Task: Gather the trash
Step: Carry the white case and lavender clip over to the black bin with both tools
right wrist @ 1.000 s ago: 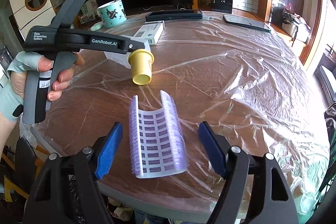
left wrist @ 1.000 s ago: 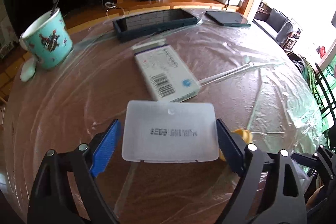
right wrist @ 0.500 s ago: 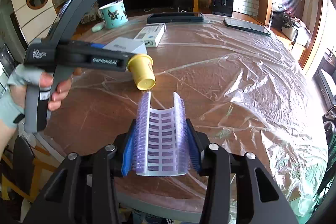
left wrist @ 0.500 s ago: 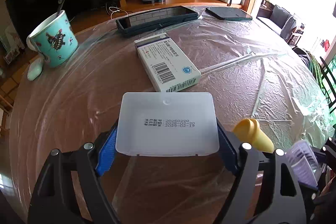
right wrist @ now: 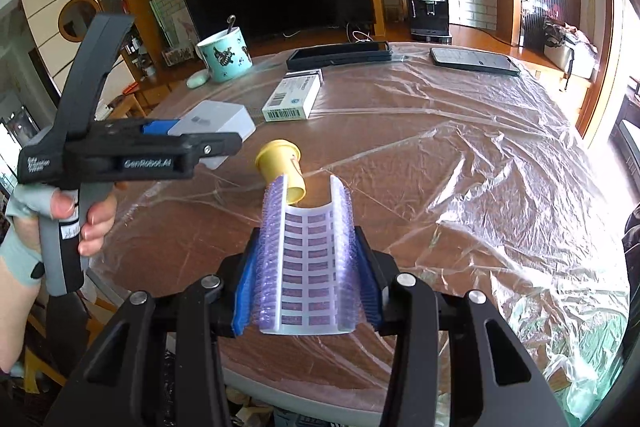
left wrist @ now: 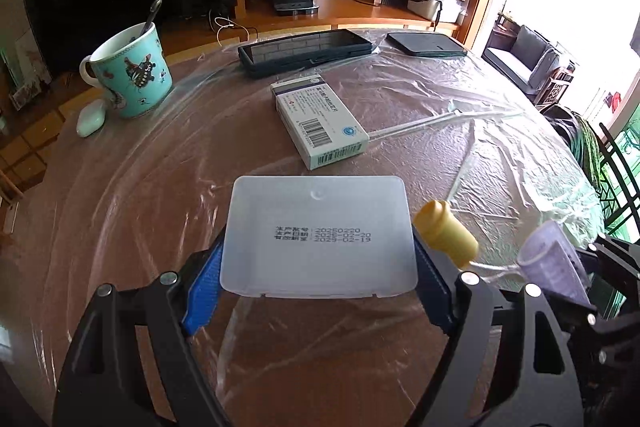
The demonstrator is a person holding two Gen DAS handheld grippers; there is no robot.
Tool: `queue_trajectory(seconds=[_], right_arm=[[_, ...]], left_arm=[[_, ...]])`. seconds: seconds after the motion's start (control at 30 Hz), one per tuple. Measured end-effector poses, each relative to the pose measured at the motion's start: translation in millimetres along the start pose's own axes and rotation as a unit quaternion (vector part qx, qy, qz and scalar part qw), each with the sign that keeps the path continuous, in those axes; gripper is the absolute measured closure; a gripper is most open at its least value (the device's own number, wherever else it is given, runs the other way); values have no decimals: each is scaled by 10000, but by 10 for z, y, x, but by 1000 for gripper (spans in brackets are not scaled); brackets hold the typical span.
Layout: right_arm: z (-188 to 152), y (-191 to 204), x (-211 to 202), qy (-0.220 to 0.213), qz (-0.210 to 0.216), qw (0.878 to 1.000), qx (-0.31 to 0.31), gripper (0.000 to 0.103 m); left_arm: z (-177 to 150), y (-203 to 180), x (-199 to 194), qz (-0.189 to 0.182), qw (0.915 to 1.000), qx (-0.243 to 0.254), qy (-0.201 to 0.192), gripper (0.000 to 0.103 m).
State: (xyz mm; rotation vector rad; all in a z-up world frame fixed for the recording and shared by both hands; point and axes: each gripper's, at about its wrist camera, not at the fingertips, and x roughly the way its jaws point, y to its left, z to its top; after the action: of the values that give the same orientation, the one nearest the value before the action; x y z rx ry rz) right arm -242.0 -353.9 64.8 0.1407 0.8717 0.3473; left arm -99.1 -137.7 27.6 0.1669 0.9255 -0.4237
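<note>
Both loads now lifted: left tool (left wrist: 318, 281) pinching "20250220" tray (left wrist: 318, 235); right tool (right wrist: 306, 287) pinching curled purple sheet (right wrist: 308, 263).

"20250220" on white plastic box (left wrist: 318, 235), "GenRobot.AI" on hand-held gripper (right wrist: 148, 163)

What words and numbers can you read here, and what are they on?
"20250220", "2025-02-20", "2029-02-19": white plastic box; the characters beside them are too blurred.
"GenRobot.AI": side of the left tool.
Medicine carton: barcodes, print too small.
Purple blister sheet: labels unreadable.

mug (left wrist: 134, 77): turquoise, patterned | cap (left wrist: 446, 233): yellow | blister sheet (right wrist: 308, 259): purple-white grid
</note>
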Motion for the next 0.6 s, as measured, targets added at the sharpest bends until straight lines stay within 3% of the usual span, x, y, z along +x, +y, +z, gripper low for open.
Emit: queue_trajectory(seconds=[0.6], right_arm=[[-14,88,-148,-84,160,9998,-10,60]], left_arm=[[-458,-169,-457,-132,9994,-189,-255,21]])
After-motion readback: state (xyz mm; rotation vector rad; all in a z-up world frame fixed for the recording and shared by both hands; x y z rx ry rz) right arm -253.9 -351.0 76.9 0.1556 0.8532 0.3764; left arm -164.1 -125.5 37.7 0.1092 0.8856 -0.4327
